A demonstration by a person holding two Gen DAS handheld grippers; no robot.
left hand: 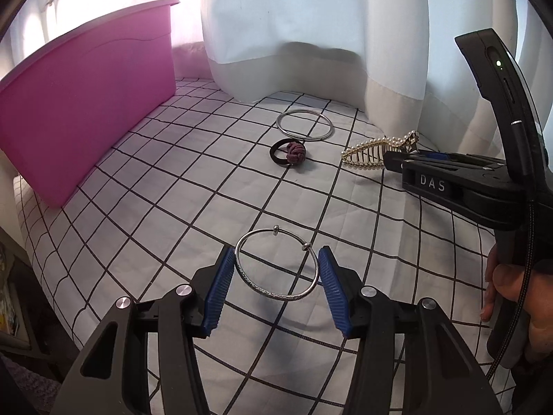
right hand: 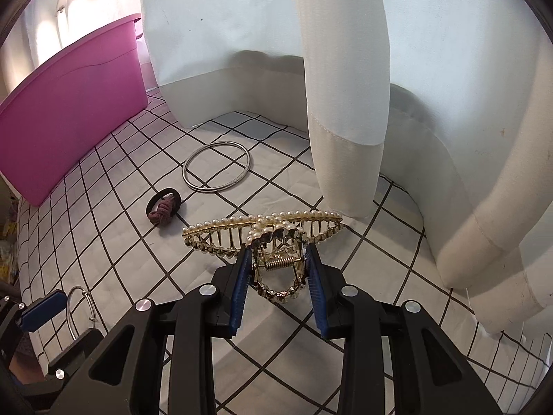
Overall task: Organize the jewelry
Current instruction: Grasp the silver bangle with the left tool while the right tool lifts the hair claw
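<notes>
Nearby: hair tie [left hand: 289, 153], steel ring [left hand: 305, 126], pink bin [left hand: 86, 110], curtain [right hand: 345, 86].

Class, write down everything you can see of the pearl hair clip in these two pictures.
The hair clip is a gold-coloured metal claw clip edged with small pearl-like beads. Two curved rows of teeth meet, so it looks closed. A coiled spring shows at its hinge, between two looped, beaded handles. It sits on the checked cloth near the pale curtain, teeth pointing away from the camera. The right gripper brackets the handles, its blue pads close against them; firm contact cannot be confirmed.
</notes>
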